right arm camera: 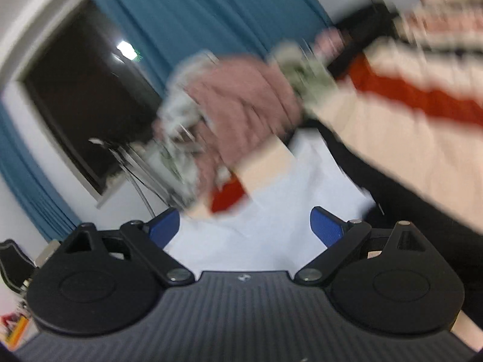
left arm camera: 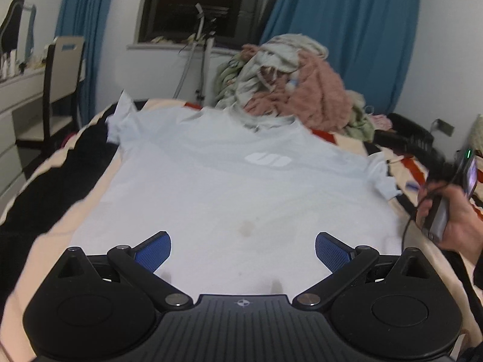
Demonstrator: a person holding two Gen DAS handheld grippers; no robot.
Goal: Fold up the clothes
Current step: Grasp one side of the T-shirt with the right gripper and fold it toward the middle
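A pale blue T-shirt with a white chest logo lies flat on the bed, collar toward the far end and both sleeves spread out. My left gripper hovers over its hem, open, with nothing between the blue pads. In the tilted, blurred right wrist view, my right gripper is open above a corner of the same shirt, holding nothing. At the right edge of the left wrist view a hand holds the right gripper's handle beside the shirt's right sleeve.
A heap of pink, white and green clothes sits at the far end of the bed, just behind the collar. The bedcover is cream with red and black stripes. A chair and white desk stand left; blue curtains frame a dark window.
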